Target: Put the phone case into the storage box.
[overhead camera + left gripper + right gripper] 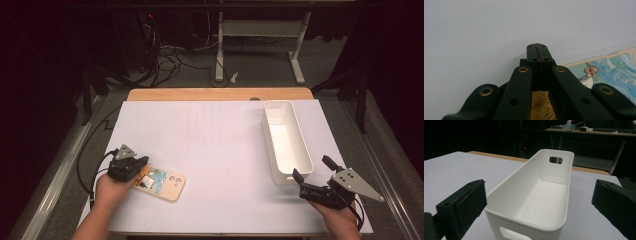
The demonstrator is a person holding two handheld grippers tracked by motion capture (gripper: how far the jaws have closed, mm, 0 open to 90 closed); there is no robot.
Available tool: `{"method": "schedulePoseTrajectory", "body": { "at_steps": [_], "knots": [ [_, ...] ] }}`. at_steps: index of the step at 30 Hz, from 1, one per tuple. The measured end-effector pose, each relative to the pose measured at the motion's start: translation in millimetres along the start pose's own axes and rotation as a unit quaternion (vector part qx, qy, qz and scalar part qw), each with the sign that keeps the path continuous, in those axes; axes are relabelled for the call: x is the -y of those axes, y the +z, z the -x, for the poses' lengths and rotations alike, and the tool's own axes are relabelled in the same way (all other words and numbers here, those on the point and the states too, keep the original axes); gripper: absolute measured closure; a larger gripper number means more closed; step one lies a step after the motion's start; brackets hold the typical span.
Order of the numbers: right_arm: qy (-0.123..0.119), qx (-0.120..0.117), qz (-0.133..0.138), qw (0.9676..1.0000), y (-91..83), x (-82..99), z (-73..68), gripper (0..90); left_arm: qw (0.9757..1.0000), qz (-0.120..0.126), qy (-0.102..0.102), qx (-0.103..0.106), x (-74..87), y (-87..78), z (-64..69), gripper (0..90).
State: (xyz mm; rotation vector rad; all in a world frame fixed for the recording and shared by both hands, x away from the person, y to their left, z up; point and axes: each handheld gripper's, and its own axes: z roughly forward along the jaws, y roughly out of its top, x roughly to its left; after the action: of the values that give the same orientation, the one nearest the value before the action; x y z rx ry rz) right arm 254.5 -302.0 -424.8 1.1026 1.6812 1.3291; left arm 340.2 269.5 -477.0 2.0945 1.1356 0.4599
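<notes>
From the high view, the left tool [134,167] lies low at the near left of the white tabletop [210,135], its closed tips at the near end of a phone case [161,183] printed with a painted scene, which lies flat and face up. The placement suggests the shut tips are there to nudge or pin the flat case rather than pinch it; whether they touch it cannot be told from above. The left hand [107,192] comes in from the bottom edge, wrist low, tool angled toward the case. At the near right, the right tool [315,176] hangs just short of the near end of a long white bin [285,142], jaws spread, likely ready to steady or take hold of it. The bin stands upright and empty, lengthwise away from the person.

In the left gripper view, the tool's [539,51] two black jaws meet with nothing between them, tips pointing down at the bare tabletop [486,30]. The phone case [609,67] lies just to their right, a figure in a straw hat against blue swirls on its print.

In the right gripper view, the tool [539,202] stands wide open and holds nothing, one pad on either side of the bin's [506,183] near end, neither touching its walls. The tool looks level along the bin toward the handle slot in its far wall.
</notes>
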Motion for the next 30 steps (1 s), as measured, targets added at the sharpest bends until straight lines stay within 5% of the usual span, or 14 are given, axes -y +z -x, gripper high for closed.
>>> {"method": "schedulePoseTrajectory", "body": {
  "at_steps": [13,21,30],
  "knots": [
    [-0.001,-0.001,0.005,1.0,-1.1,-2.3,-1.6,0.6,0.9994,0.023,-0.026,0.008,26.4,-26.7,16.8,90.0],
    [-0.004,-0.003,0.006,1.0,-1.4,-3.3,-3.4,0.6,0.9994,-0.005,-0.022,-0.026,23.1,-24.2,5.2,90.0],
    [-0.001,-0.001,0.004,1.0,-1.3,-2.5,-2.2,0.6,0.9995,-0.013,-0.024,-0.013,25.4,-22.6,10.2,90.0]
  ]
}}
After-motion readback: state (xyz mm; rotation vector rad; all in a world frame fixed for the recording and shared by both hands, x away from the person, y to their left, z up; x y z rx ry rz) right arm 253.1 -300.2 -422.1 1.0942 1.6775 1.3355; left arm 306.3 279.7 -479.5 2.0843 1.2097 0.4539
